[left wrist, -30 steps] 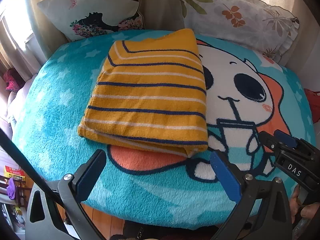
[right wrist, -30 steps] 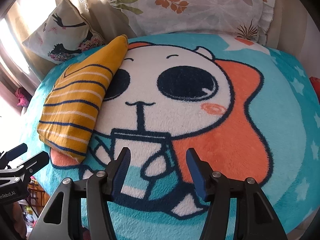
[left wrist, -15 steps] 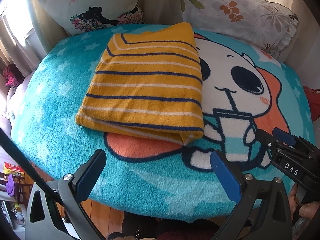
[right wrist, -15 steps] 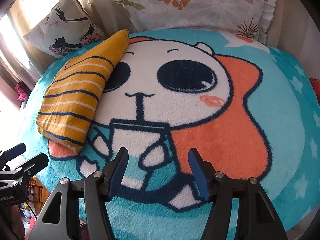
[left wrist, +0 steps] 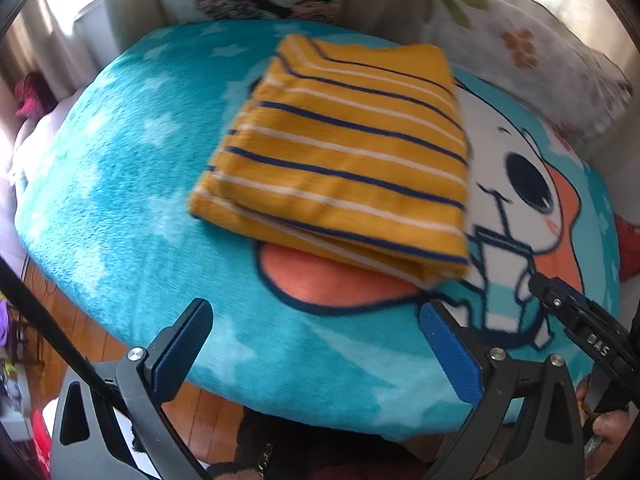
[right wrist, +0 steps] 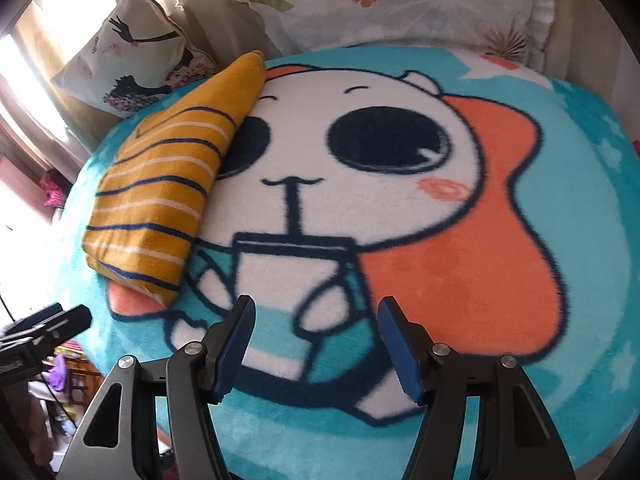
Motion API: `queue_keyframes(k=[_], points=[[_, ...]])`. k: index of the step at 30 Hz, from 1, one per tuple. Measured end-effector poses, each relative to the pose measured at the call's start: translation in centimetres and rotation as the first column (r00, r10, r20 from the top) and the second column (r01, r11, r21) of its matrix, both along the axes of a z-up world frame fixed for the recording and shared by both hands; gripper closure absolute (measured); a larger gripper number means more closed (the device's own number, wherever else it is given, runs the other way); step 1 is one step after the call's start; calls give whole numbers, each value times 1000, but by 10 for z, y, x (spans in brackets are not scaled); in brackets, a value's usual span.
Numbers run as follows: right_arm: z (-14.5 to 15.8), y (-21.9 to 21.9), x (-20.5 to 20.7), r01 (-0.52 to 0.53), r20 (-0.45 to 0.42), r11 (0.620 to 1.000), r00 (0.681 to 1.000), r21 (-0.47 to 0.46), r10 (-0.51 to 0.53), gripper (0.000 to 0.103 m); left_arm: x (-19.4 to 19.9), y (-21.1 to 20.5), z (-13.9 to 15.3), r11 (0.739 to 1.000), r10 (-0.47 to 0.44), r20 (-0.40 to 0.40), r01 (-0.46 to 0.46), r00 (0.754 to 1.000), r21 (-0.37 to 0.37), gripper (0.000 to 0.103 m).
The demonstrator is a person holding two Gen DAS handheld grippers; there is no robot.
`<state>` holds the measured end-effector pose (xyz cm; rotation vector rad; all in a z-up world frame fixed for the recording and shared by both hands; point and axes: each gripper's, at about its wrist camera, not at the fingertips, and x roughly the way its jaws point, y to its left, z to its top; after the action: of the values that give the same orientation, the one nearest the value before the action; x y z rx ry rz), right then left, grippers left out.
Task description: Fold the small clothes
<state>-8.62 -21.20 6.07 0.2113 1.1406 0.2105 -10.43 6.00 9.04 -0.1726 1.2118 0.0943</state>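
Note:
A yellow garment with navy and white stripes [left wrist: 344, 160] lies folded into a neat rectangle on the turquoise cartoon blanket [left wrist: 120, 184]. In the right wrist view it [right wrist: 160, 196] lies at the left of the blanket [right wrist: 592, 200]. My left gripper [left wrist: 316, 332] is open and empty, held above the blanket's near edge, short of the garment. My right gripper [right wrist: 316, 332] is open and empty over the printed cup, to the right of the garment. It also shows at the right edge of the left wrist view [left wrist: 576, 320].
Two pillows lean at the back: one with a bird print [right wrist: 132, 64] and one with leaves [right wrist: 400, 4]. Wooden floor [left wrist: 80, 332] shows below the blanket's near edge. The left gripper shows at the left edge of the right wrist view [right wrist: 44, 324].
Both grippers have drawn back toward the near edge of the blanket, and the left view has swung left. The folded garment has not moved. Both stay open.

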Motion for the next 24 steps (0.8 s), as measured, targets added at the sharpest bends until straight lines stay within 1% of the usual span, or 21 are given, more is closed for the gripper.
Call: queue_keyframes(k=[3, 5, 9, 11, 14, 16, 18, 20, 21, 22, 23, 24], points=[[2, 11, 12, -11, 10, 999, 1000, 36, 11, 35, 16, 21, 2, 1000, 30, 10, -30, 999, -5, 0], [3, 19, 22, -7, 13, 1000, 1000, 28, 7, 34, 33, 31, 5, 1000, 28, 23, -27, 999, -16, 0], [4, 33, 42, 10, 6, 999, 1000, 40, -11, 34, 73, 40, 14, 1000, -9, 78, 11, 997, -22, 0], [4, 40, 53, 16, 8, 999, 1000, 32, -16, 35, 96, 41, 13, 999, -47, 101, 47, 994, 0, 0], [4, 50, 67, 33, 7, 999, 999, 43, -33, 34, 125, 40, -1, 995, -102, 82, 100, 991, 26, 0], [2, 55, 75, 42, 2, 997, 999, 60, -42, 34, 138, 42, -19, 993, -118, 26, 117, 993, 19, 0], [0, 60, 83, 46, -5, 996, 999, 82, -45, 34, 144, 50, -33, 992, -112, -11, 112, 994, -59, 0], [-3, 63, 90, 50, -11, 992, 999, 113, -49, 34, 143, 63, -43, 983, -69, -34, 62, 997, -174, 0], [-5, 63, 92, 54, -13, 990, 999, 128, -52, 34, 143, 72, -50, 969, -50, -56, 34, 997, -244, 0], [-7, 64, 95, 60, -17, 988, 998, 144, -58, 34, 142, 80, -53, 954, -37, -53, 20, 998, -298, 0], [-9, 64, 99, 67, -20, 985, 998, 160, -64, 33, 140, 83, -52, 948, -53, -36, 39, 998, -315, 0], [-11, 64, 101, 72, -21, 982, 997, 172, -69, 33, 141, 82, -53, 947, -81, -39, 65, 996, -313, 0]])
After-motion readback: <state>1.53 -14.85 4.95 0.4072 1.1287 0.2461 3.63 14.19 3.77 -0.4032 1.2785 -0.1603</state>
